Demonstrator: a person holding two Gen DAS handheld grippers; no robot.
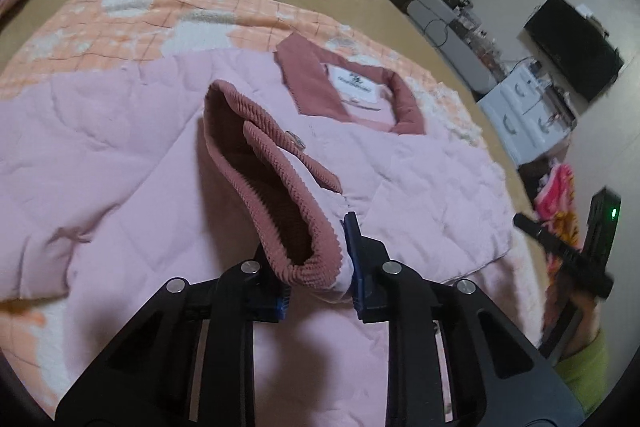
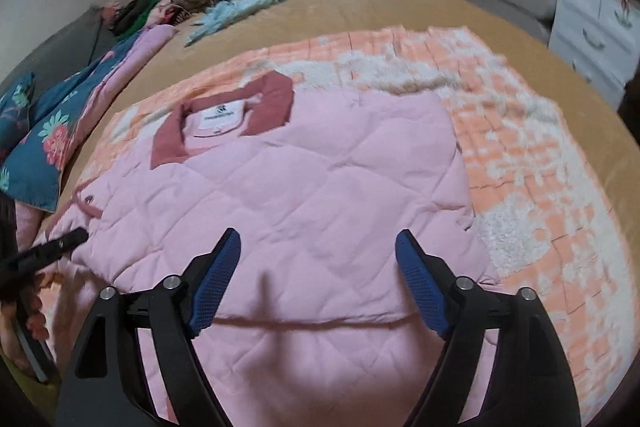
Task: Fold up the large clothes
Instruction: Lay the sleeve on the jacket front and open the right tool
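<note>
A pink quilted jacket (image 2: 320,187) with a dusty-rose collar (image 2: 168,143) lies spread on an orange and white blanket (image 2: 540,167). In the left wrist view the jacket (image 1: 100,167) has its collar (image 1: 316,83) at the top. My left gripper (image 1: 318,267) is shut on the ribbed rose cuff (image 1: 280,195) of a sleeve and holds it above the jacket body. My right gripper (image 2: 318,259) is open and empty, hovering over the jacket's lower part. It also shows at the right edge of the left wrist view (image 1: 568,255).
The blanket lies on a tan bed (image 2: 360,3). A floral pillow (image 2: 36,131) and piled clothes (image 2: 168,3) sit at the far left, a light blue garment (image 2: 244,9) beyond. White drawers (image 2: 592,23) and a cluttered desk (image 1: 440,11) stand past the bed.
</note>
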